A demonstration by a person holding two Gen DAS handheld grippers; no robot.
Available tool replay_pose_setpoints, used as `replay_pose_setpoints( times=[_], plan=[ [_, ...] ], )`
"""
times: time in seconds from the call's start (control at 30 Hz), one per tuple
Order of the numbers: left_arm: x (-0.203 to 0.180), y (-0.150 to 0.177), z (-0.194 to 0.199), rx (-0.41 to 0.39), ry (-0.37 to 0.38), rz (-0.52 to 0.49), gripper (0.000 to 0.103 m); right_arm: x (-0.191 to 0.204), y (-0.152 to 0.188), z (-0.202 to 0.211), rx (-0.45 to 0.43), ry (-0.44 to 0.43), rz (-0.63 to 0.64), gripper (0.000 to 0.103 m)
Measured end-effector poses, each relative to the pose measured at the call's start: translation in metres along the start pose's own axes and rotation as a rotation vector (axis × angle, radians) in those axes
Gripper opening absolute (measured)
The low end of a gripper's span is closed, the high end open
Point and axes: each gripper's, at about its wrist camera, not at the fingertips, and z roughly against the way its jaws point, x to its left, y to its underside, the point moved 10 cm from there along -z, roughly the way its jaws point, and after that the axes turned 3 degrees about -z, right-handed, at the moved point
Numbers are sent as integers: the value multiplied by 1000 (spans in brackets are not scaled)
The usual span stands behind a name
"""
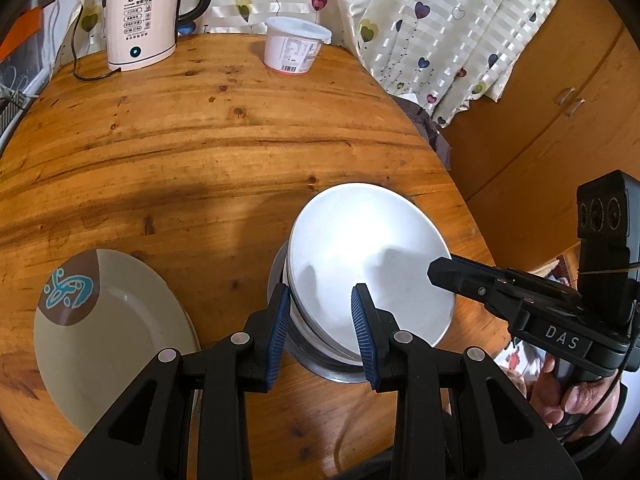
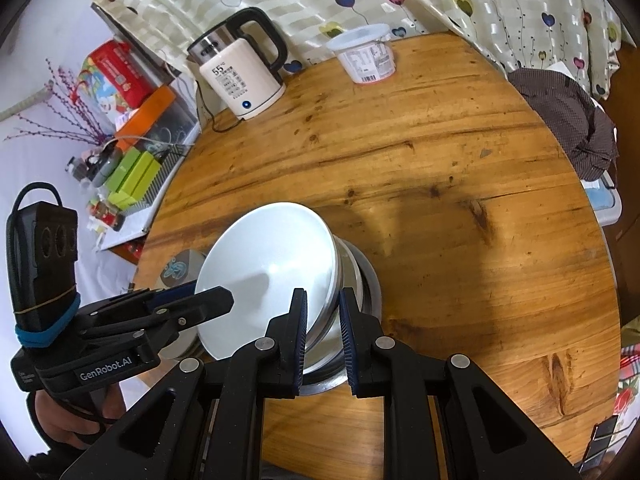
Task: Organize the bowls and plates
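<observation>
A white bowl [image 1: 360, 252] sits tilted on a stack of bowls, with a steel bowl [image 1: 320, 360] at the bottom, near the table's front edge. My left gripper [image 1: 320, 320] straddles the white bowl's near rim, jaws apart around it. My right gripper [image 2: 323, 328] straddles the stack's rim [image 2: 332, 280] from the other side, jaws apart; it also shows in the left wrist view [image 1: 440, 272]. A beige plate [image 1: 108, 320] with a blue-and-brown motif lies to the left.
A round wooden table [image 1: 220, 140] carries a white kettle [image 1: 140, 20] with its cord and a white lidded tub [image 1: 294, 46] at the back. A curtain hangs behind. A dark cloth [image 2: 568, 120] lies off the table's right edge. Cluttered shelf at left [image 2: 128, 152].
</observation>
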Motion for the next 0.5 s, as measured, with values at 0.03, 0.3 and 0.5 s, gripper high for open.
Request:
replay_pose_setpoints(
  times=[0.03,0.3,0.5],
  plan=[
    [0,0,-1,2,-1,1,33,0,0,0,1,0,0,16],
    [1,3,-6,11,-10,0,33,-3,1,-4,11,3,0,16],
    [2,4,-7,10,-19,-1,33,-4,3,-8,21,5,2,17]
  ],
)
